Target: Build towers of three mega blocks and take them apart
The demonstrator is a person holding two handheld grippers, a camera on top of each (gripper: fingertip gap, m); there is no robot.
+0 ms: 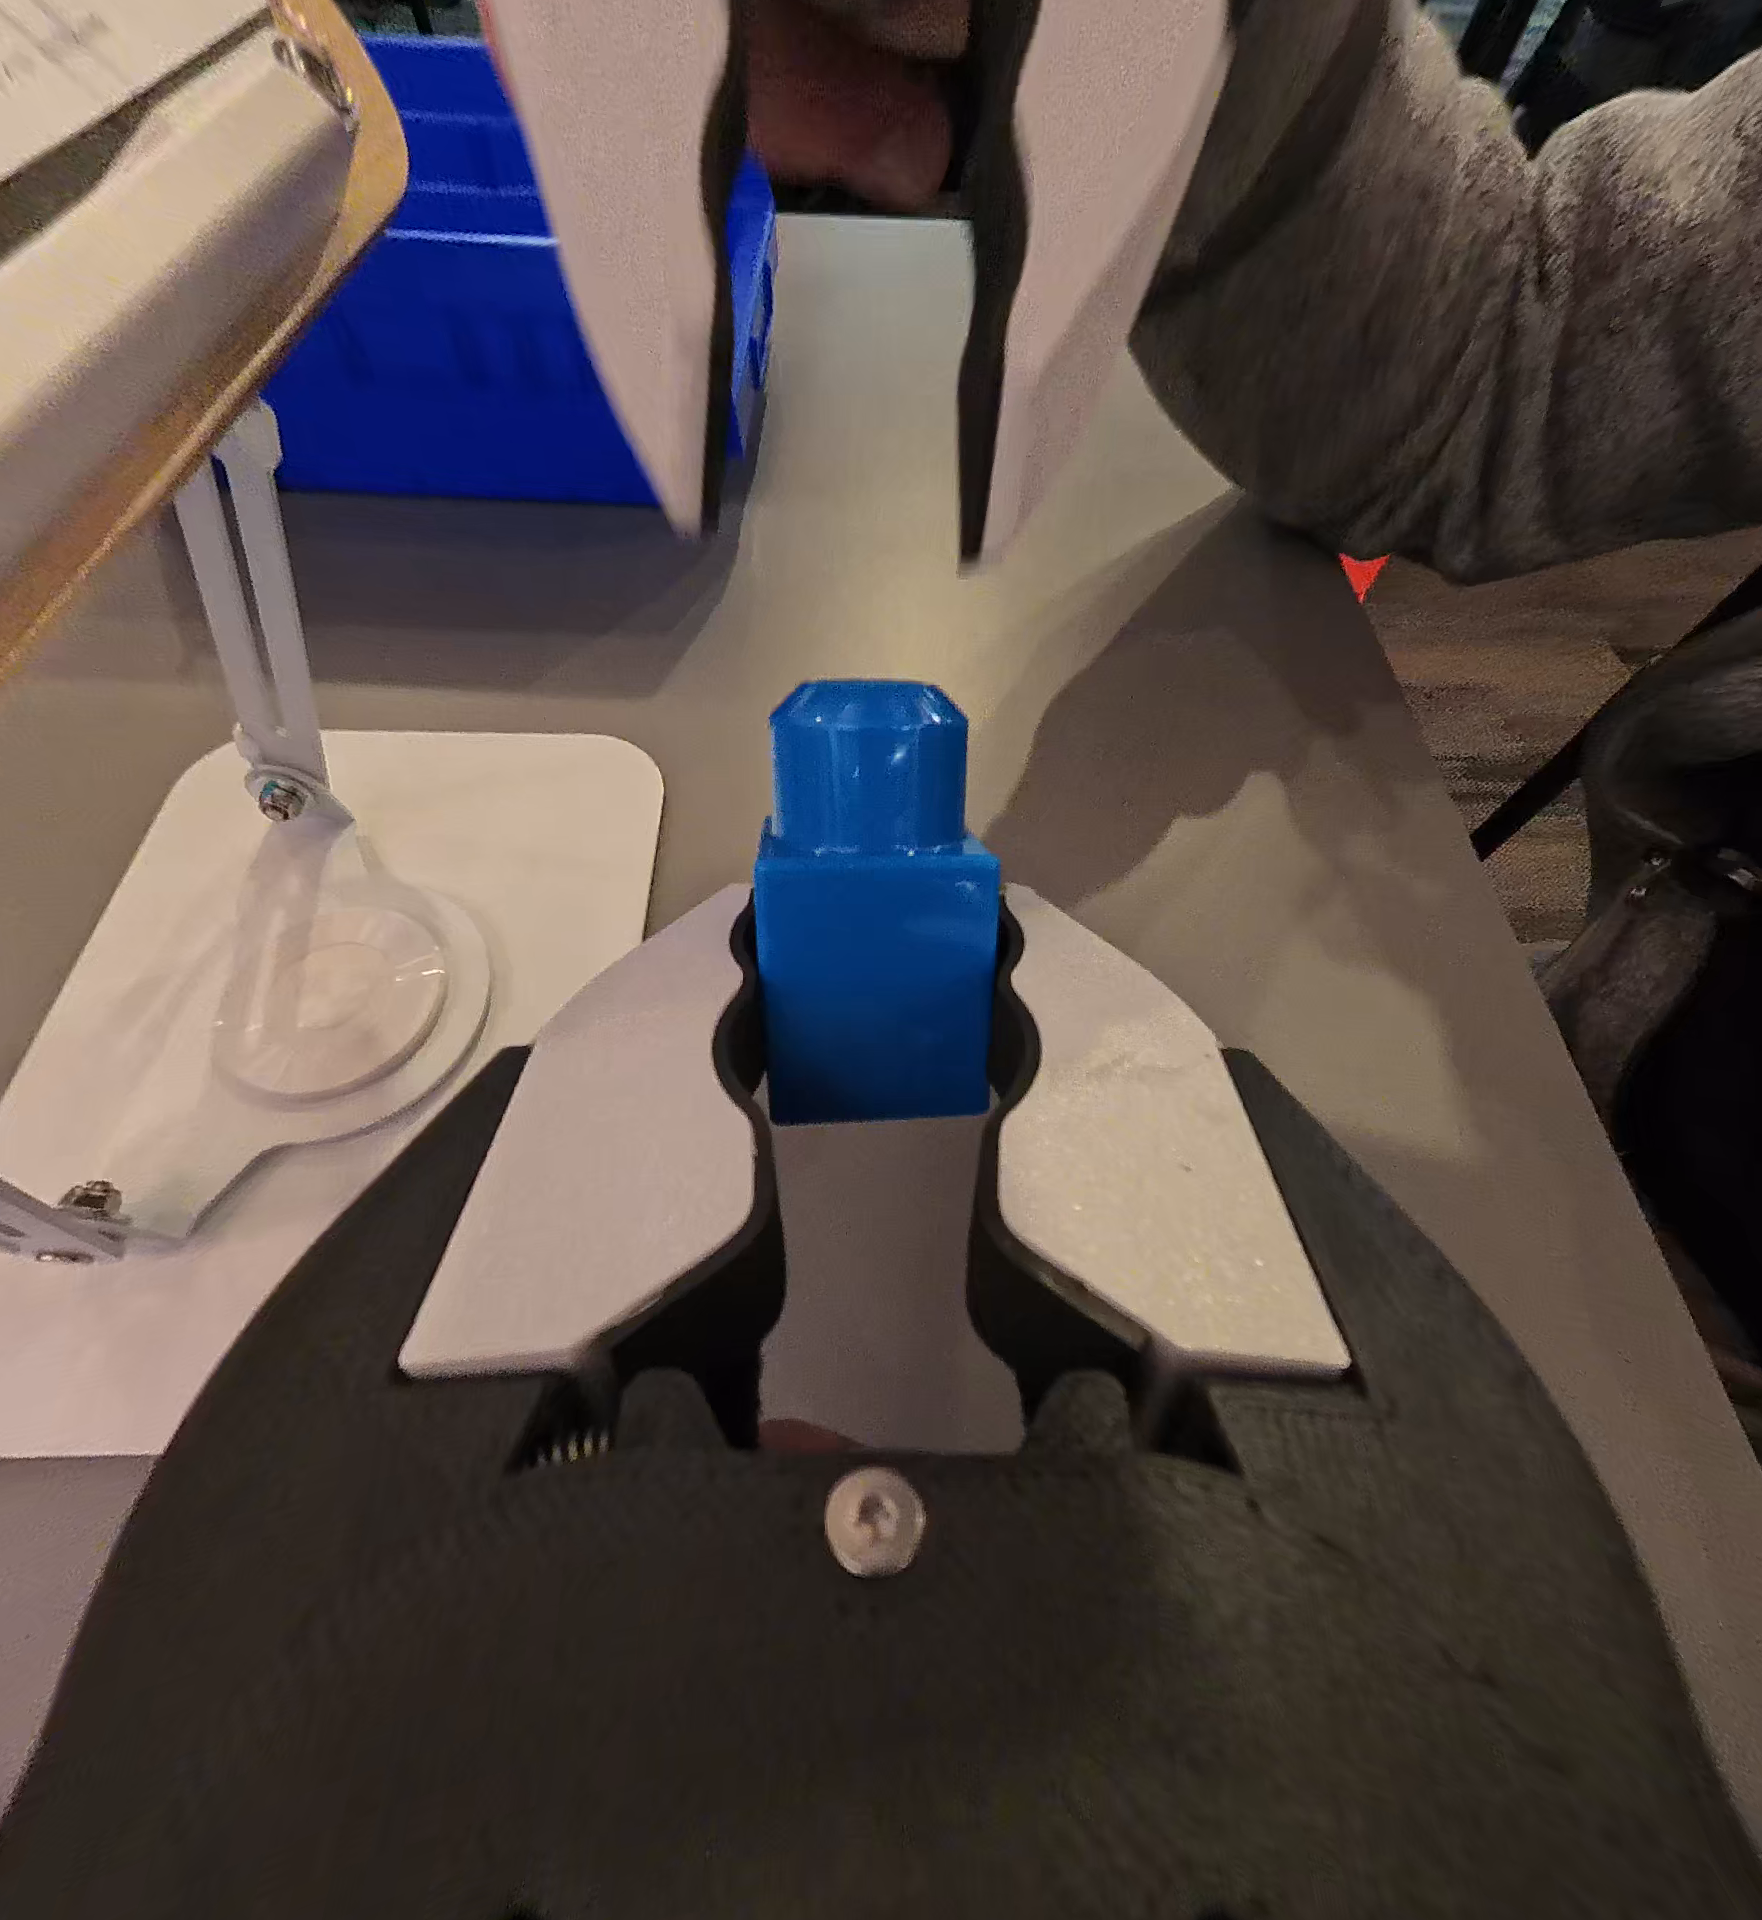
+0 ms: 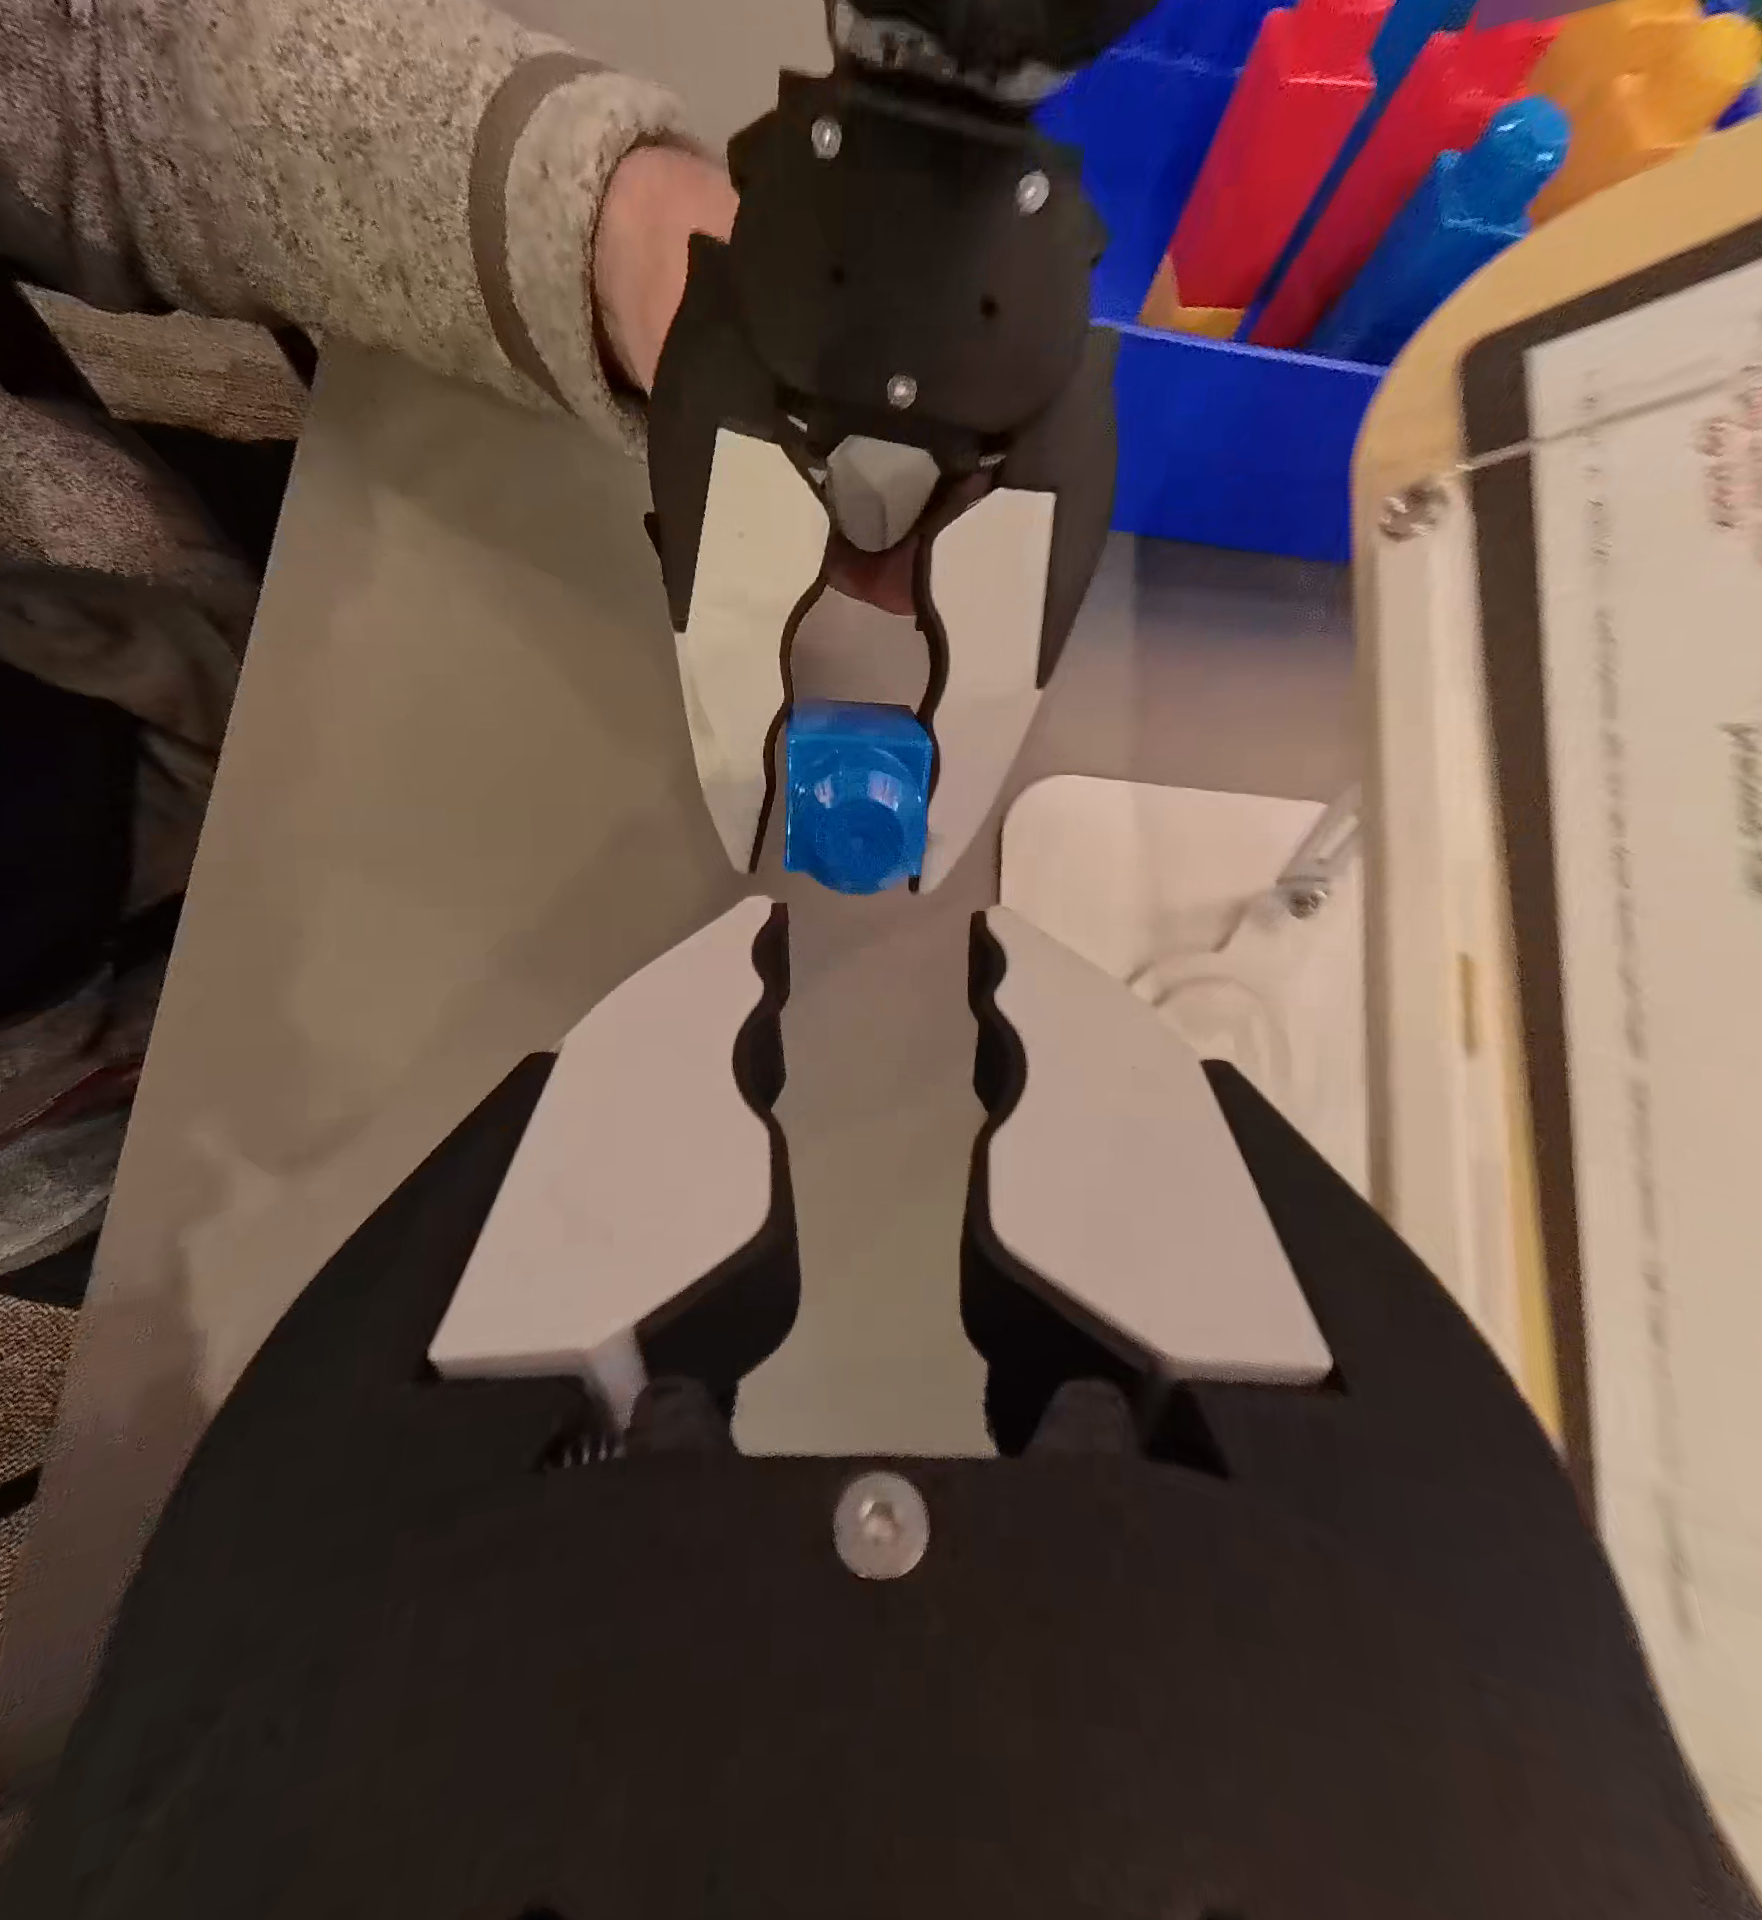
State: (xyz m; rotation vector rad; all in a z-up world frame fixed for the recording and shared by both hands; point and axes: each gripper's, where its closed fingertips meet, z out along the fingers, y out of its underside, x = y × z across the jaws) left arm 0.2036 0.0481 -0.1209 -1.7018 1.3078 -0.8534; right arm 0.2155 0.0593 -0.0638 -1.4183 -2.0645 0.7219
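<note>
My left gripper (image 1: 877, 935) is shut on a blue mega block (image 1: 872, 956), both pads pressed on its sides, its single stud pointing away from me over the grey table (image 1: 856, 623). The right wrist view shows the same block (image 2: 854, 805) held in the left gripper (image 2: 835, 873), stud facing my right gripper (image 2: 877, 935). My right gripper is open and empty, its fingertips just short of the block. It shows in the left wrist view (image 1: 835, 530) above and beyond the block, jaws apart.
A blue bin (image 2: 1241, 436) with red, blue and orange blocks (image 2: 1376, 177) stands behind. A tablet on a wooden board (image 2: 1625, 831) on a stand (image 1: 264, 831) with a white base (image 1: 503, 831) sits beside the grippers. A grey sleeve (image 1: 1479, 312) is at the table edge.
</note>
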